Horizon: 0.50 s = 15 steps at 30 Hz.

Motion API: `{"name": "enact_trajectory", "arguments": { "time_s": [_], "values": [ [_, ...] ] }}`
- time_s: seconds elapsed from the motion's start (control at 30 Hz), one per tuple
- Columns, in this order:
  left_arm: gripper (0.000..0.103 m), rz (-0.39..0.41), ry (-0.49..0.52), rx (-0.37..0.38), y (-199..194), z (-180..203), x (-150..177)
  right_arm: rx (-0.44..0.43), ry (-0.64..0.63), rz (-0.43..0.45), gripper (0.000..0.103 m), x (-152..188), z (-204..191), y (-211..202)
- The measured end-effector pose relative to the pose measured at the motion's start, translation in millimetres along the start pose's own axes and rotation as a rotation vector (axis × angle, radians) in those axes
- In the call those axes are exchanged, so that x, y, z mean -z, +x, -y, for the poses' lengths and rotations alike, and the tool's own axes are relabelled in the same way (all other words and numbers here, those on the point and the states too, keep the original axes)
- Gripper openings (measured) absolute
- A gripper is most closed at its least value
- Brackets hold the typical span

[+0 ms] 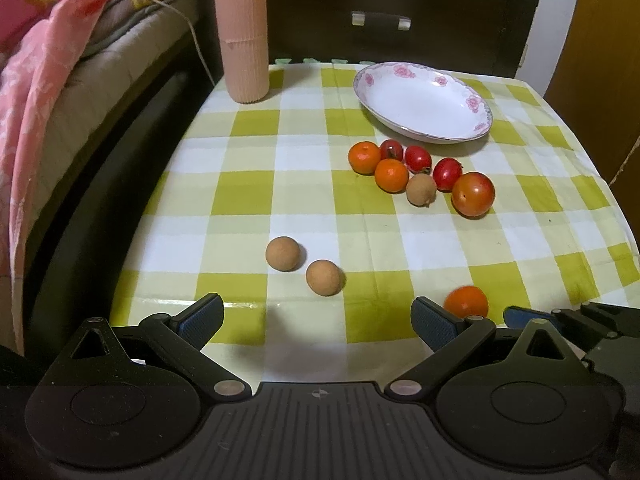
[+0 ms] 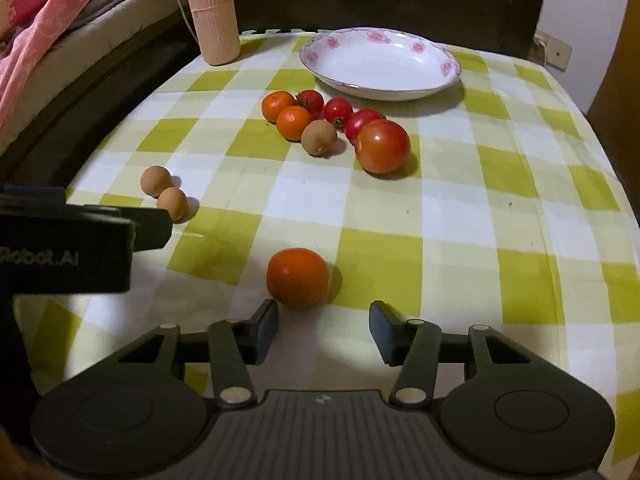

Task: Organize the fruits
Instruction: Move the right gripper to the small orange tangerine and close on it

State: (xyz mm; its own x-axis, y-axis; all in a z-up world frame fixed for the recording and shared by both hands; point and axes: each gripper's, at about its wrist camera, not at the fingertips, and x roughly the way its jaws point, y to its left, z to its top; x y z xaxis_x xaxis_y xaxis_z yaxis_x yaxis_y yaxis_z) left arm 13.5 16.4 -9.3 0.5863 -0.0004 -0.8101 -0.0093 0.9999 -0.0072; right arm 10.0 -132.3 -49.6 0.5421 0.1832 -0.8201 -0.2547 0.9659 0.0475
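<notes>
A white plate with pink flowers (image 1: 424, 100) (image 2: 380, 60) stands at the far side of the checked table. In front of it lies a cluster: two small oranges (image 1: 364, 157) (image 2: 278, 105), three cherry tomatoes (image 1: 418, 158) (image 2: 338, 110), a brown longan (image 1: 421, 189) (image 2: 319, 137) and a big tomato (image 1: 473, 194) (image 2: 383, 146). Two tan longans (image 1: 324, 278) (image 2: 172, 203) lie nearer, just ahead of my open, empty left gripper (image 1: 320, 320). A lone orange (image 2: 297, 277) (image 1: 466, 301) sits just ahead of my open, empty right gripper (image 2: 324, 326).
A tall pink ribbed cylinder (image 1: 241, 32) (image 2: 211, 8) stands at the table's far left corner. A bed with pink bedding (image 1: 48, 92) lies left of the table. A dark drawer cabinet (image 1: 400, 12) stands behind it. The left gripper's body (image 2: 72, 248) shows in the right wrist view.
</notes>
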Motion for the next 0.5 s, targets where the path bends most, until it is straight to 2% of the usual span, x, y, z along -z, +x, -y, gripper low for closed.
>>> {"name": "enact_trajectory", "arguments": {
  "time_s": [0.37,0.5],
  "values": [
    [0.101,-0.026,-0.022,-0.021,8,-5,-1,-0.032,-0.018,0.043,0.048,-19,4,17],
    [0.101,-0.032,-0.042,-0.022,9,-10,-3,-0.022,-0.043,0.059,0.052,-23,0,21]
  ]
}}
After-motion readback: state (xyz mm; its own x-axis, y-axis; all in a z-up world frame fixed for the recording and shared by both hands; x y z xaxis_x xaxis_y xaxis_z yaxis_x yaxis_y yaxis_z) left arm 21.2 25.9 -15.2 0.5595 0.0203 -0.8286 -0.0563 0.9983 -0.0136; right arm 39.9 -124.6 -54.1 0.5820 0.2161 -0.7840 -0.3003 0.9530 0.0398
